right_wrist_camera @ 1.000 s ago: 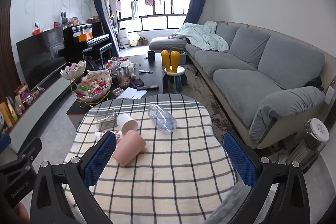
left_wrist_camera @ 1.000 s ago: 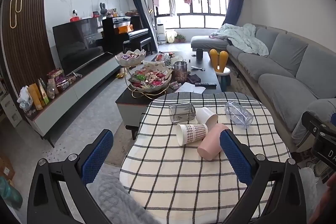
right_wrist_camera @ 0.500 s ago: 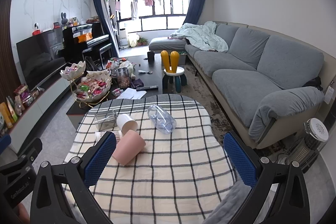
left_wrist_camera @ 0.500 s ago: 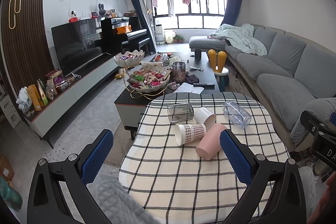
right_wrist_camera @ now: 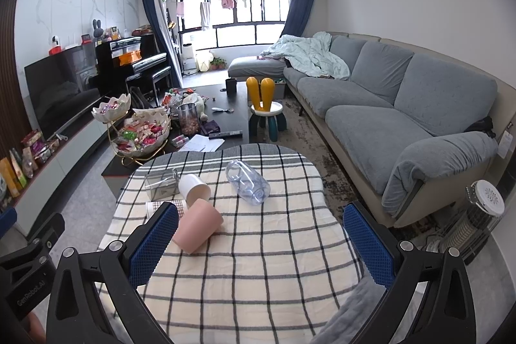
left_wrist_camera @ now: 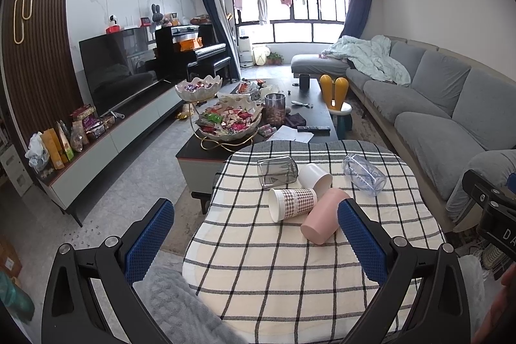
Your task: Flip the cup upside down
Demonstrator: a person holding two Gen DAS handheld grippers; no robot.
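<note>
Five cups lay on their sides on the table draped in a black-and-white checked cloth [left_wrist_camera: 290,273]. A pink plastic cup [left_wrist_camera: 324,220] lay nearest, touching a brown-checked paper cup [left_wrist_camera: 292,203] on its left. Behind them lay a plain white cup [left_wrist_camera: 316,178] beside a clear glass tumbler [left_wrist_camera: 277,171], with a clear bluish plastic cup [left_wrist_camera: 364,174] apart at the far right. The left gripper [left_wrist_camera: 254,242] hung above the table's near edge, jaws spread wide, holding nothing. The right gripper [right_wrist_camera: 261,242] hung likewise, jaws apart and empty.
</note>
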